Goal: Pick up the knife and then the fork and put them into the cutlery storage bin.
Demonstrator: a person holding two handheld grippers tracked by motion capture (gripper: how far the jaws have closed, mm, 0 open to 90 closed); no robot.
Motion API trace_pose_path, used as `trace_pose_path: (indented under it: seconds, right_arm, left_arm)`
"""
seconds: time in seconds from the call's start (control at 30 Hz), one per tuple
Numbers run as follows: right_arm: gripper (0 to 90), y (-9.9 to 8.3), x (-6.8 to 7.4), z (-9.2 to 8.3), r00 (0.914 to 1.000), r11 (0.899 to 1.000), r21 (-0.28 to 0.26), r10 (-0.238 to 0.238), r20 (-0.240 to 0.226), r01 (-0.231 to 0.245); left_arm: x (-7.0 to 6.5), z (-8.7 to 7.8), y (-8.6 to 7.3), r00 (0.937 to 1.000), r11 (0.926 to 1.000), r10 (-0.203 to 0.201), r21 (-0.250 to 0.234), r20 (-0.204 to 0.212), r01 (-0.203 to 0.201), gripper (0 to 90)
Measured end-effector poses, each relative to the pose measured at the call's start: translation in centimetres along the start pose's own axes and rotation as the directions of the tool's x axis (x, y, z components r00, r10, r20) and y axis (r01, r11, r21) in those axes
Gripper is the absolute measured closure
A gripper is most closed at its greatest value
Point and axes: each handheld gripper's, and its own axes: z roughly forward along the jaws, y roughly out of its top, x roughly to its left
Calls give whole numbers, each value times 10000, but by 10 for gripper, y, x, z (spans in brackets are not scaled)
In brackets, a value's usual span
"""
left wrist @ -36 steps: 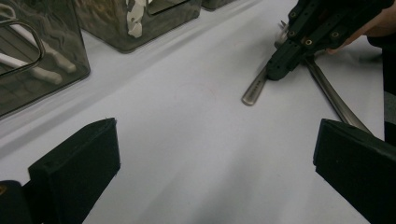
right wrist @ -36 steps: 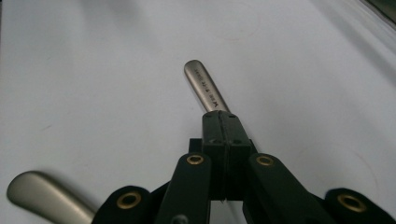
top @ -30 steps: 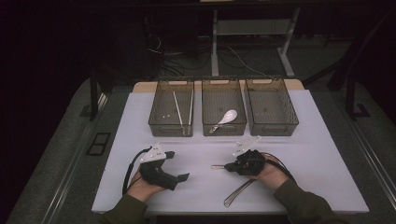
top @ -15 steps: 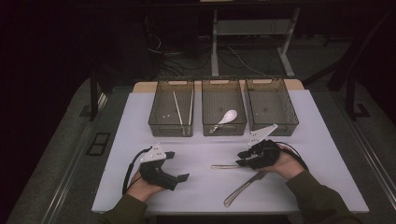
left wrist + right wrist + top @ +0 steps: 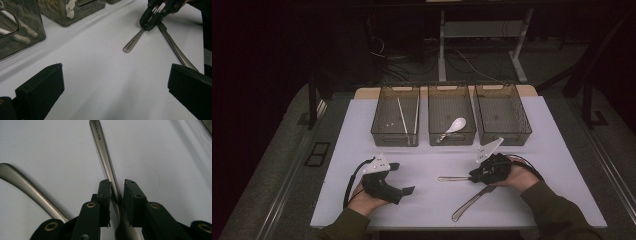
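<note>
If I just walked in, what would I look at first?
Probably the right gripper near the table's front, its jaws around a metal handle lying on the white table, with a second utensil beside it. Behind stand three bins; the middle bin holds a white spoon.

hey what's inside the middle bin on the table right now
A white spoon lies in the middle bin, bowl toward the far right, handle toward the near left corner. Nothing else shows through its tinted walls, though they dim the floor.
</note>
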Motion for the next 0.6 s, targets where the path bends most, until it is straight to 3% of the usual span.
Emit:
trace_pose_path:
  seconds: [0.3, 0.6]
  right_arm:
    - [804, 5, 5, 2, 9967, 9963, 410, -765, 253, 755]
    - [837, 5, 3, 1, 9981, 9979, 358, -549, 286, 539]
  left_arm:
    - [0, 0, 0, 10000, 10000, -6, 24, -4, 6, 0]
    - [0, 0, 0, 10000, 10000, -35, 4, 3, 35, 0]
